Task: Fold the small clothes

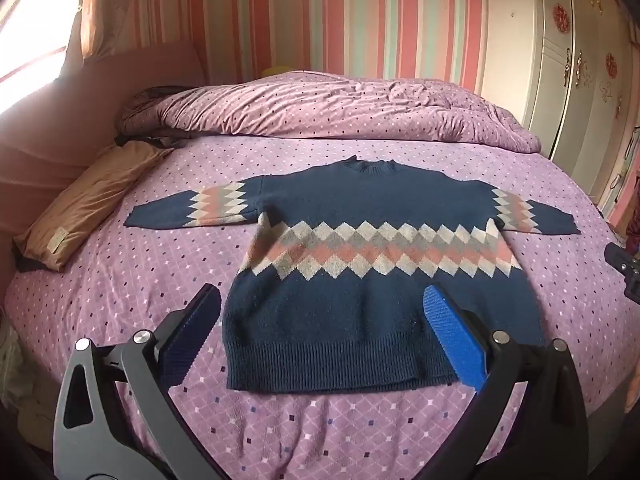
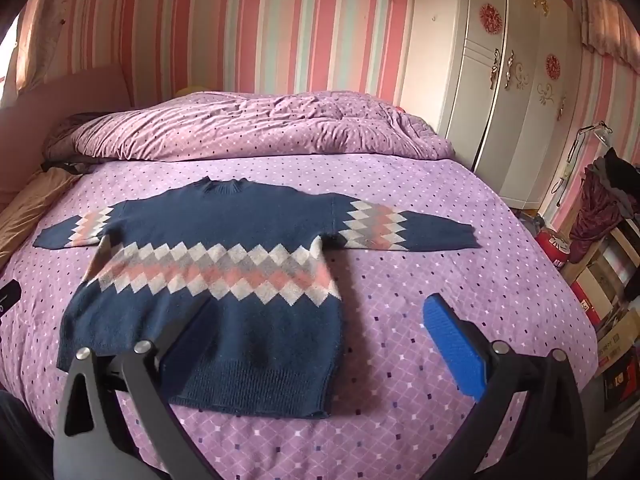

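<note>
A small navy sweater (image 1: 360, 208) with a band of pink, grey and cream diamonds lies flat on the purple dotted bed sheet (image 1: 160, 264), sleeves spread out to both sides, collar away from me. My left gripper (image 1: 320, 320) hangs open above its hem, blue pads wide apart with nothing between them. In the right wrist view the same sweater (image 2: 224, 292) lies left of centre. My right gripper (image 2: 316, 328) is open over the sweater's lower right edge, its left finger above the knit and its right finger (image 2: 452, 344) above bare sheet (image 2: 440, 264).
A bunched purple duvet (image 1: 340, 108) lies across the far end of the bed. A tan pillow (image 1: 88, 208) rests at the left edge beside a pink headboard. A white wardrobe (image 2: 508, 100) stands at the right, with stacked boxes and clothes (image 2: 608, 248) by the bed's right side.
</note>
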